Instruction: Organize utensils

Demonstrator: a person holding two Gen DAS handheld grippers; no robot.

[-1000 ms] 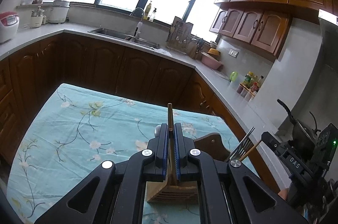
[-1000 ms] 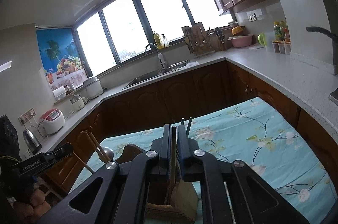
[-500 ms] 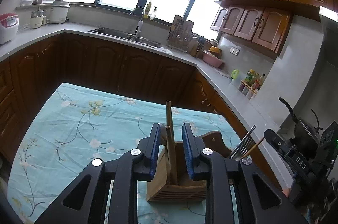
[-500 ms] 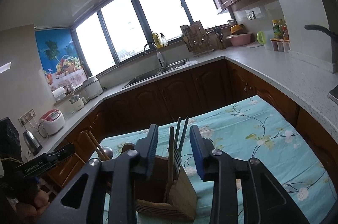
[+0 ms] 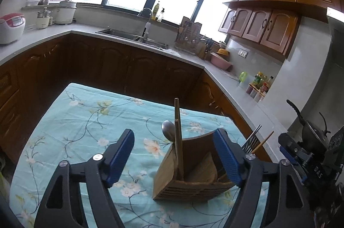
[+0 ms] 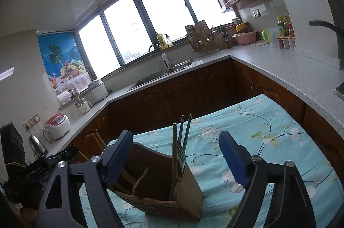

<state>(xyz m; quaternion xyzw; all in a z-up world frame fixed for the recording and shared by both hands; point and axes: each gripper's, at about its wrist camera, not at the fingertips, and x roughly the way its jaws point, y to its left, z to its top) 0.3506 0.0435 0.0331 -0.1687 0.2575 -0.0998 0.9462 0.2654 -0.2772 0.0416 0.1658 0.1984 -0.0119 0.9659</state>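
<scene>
1. The wooden utensil holder [image 5: 189, 172] stands upright on the floral tablecloth [image 5: 71, 127]
2. Left gripper [image 5: 175, 160]: jaws have just been opening and now stand spread, pads clear of the wooden chopsticks [image 5: 177, 131] and spoon [image 5: 168, 133] standing in the holder
3. Right gripper [image 6: 176, 158]: jaws have just been opening, likewise spread; the metal forks [image 6: 180, 142] stand between them, untouched
4. Judgement: both loads are deposited in the holder; no loose utensil shows beside it, so little or nothing remains
</scene>
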